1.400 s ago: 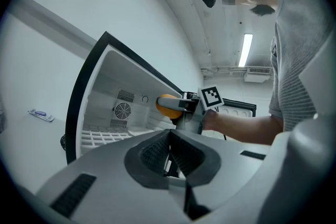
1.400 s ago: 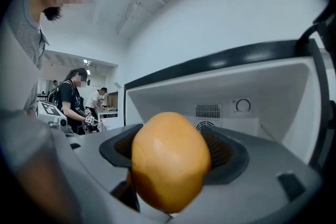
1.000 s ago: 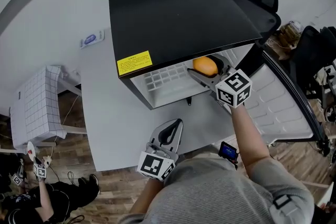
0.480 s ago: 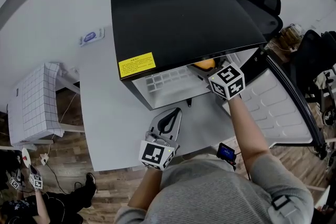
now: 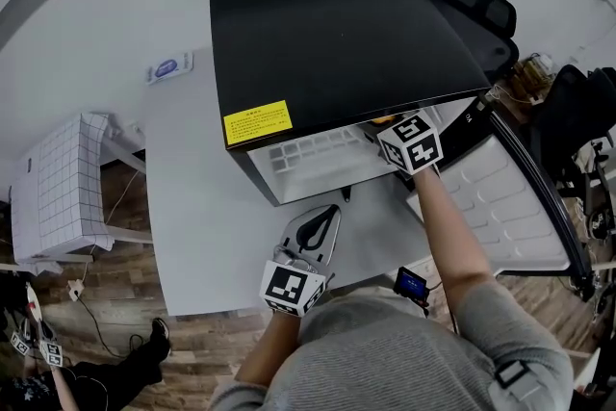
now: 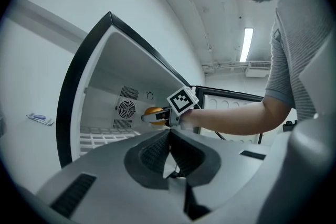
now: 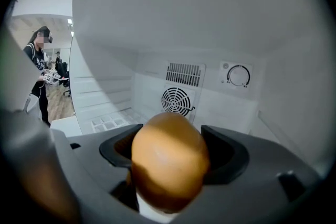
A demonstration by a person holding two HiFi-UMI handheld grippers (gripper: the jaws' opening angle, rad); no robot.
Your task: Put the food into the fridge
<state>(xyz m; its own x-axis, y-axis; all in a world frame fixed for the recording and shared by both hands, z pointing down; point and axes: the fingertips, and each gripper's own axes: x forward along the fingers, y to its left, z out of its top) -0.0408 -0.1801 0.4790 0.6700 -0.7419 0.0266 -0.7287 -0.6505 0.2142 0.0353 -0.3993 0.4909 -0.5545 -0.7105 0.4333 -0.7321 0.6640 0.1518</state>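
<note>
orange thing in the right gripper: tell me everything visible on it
The orange food item is rounded, slightly egg-shaped, with smooth, faintly glossy orange-brown skin and no visible marks. The right gripper clamps it, a dark jaw against each side; nothing else visibly touches it. It is held inside the open fridge, facing the fan grille on the back wall. From the left gripper view it looks held above the white shelf.

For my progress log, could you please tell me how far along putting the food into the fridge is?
Done: the fridge door stands open. In hand: the right gripper holds the orange food item in its jaws inside the fridge, not yet released. The left gripper is shut and empty outside. Left: set it down, release, withdraw.
</note>
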